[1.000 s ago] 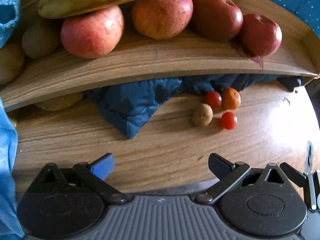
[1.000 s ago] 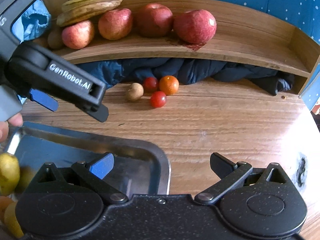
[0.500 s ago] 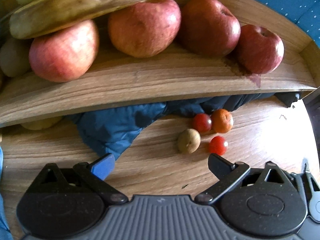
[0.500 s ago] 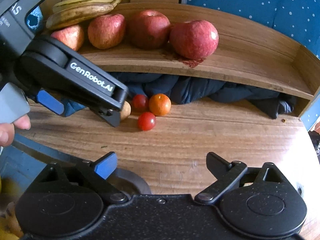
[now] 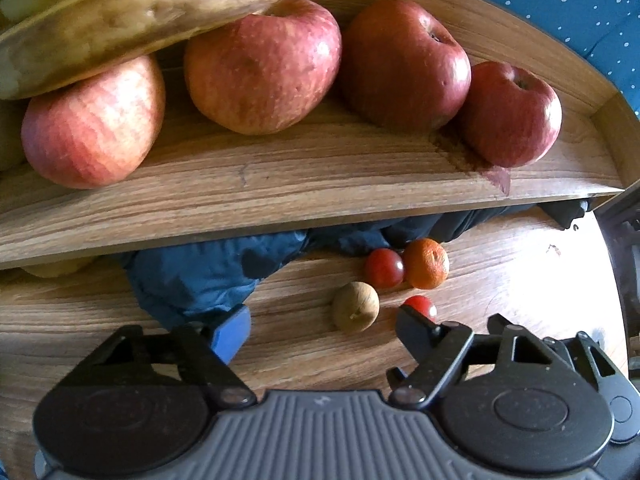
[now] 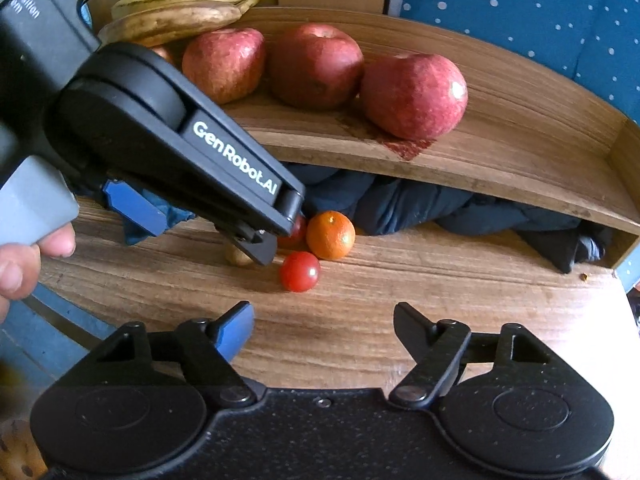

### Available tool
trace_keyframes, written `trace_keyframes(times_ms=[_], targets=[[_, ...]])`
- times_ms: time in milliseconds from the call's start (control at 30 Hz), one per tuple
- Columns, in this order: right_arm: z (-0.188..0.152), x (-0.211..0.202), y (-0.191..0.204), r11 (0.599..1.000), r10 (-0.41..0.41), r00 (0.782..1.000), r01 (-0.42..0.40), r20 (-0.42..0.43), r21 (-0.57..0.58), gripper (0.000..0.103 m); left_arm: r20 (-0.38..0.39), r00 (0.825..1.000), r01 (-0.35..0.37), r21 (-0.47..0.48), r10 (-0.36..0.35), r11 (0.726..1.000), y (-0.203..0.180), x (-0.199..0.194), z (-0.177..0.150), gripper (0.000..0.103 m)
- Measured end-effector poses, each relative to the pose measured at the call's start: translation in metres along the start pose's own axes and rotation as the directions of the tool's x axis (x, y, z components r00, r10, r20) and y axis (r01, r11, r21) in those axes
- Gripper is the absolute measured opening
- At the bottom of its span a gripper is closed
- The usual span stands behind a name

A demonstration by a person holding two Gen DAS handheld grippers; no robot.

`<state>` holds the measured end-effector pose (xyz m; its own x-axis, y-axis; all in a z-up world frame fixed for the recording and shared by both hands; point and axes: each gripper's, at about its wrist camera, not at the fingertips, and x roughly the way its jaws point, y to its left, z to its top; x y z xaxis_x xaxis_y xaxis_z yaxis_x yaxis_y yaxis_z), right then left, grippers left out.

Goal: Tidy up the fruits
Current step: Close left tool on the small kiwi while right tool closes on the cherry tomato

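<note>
Four small fruits lie on the wooden table below a shelf: a brown round fruit [image 5: 355,306], a near cherry tomato [image 5: 420,306], a far cherry tomato [image 5: 383,268] and a small orange [image 5: 426,263]. My left gripper [image 5: 323,330] is open and empty, just short of the brown fruit. In the right wrist view the left gripper [image 6: 200,236] hangs over the brown fruit [image 6: 236,255], with the near tomato [image 6: 300,271] and the orange [image 6: 331,234] beside it. My right gripper [image 6: 323,322] is open and empty, behind them.
A curved wooden shelf [image 5: 320,184] carries several red apples [image 5: 264,64] and bananas [image 5: 132,16]. Dark blue cloth [image 5: 208,276] lies under the shelf [image 6: 500,152]. A metal tray edge [image 6: 52,320] sits at lower left of the right wrist view.
My left gripper has moved forward and down toward the small fruits, coming over the brown one. My right gripper has also moved forward, away from the tray. Both stayed open.
</note>
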<state>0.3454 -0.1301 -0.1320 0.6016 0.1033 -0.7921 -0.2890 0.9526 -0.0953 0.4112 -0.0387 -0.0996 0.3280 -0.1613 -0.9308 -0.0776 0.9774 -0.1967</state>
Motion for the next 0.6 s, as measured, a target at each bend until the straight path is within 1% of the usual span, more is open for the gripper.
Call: trace_keyframes(times_ms=[67,300,367,467,600], targets=[[0.002,0.003,0.0,1.0,0.007,1.0,-0.007,0.001,-0.005,0.076,0.0,1.0,0.007,-0.001,-0.007,1.0,0.001,0.001,0.003,0.078],[0.007,0.008,0.002,0.999,0.026,1.0,-0.026,0.002,-0.026,0.067,-0.002,0.999,0.039,0.004,-0.039,0.999,0.0,0.01,0.008,0.058],[0.008,0.009,0.002,0.999,0.034,0.999,-0.034,0.002,-0.03,0.06,-0.005,0.999,0.049,0.005,-0.049,0.999,0.0,0.011,0.009,0.054],[0.01,0.011,0.002,0.998,0.041,0.999,-0.041,0.001,-0.04,0.053,-0.008,0.998,0.064,0.001,-0.064,0.998,0.0,0.011,0.012,0.049],[0.014,0.012,0.002,0.997,0.052,0.999,-0.051,0.004,-0.053,0.047,-0.013,0.997,0.079,0.003,-0.079,0.997,-0.001,0.012,0.013,0.041]])
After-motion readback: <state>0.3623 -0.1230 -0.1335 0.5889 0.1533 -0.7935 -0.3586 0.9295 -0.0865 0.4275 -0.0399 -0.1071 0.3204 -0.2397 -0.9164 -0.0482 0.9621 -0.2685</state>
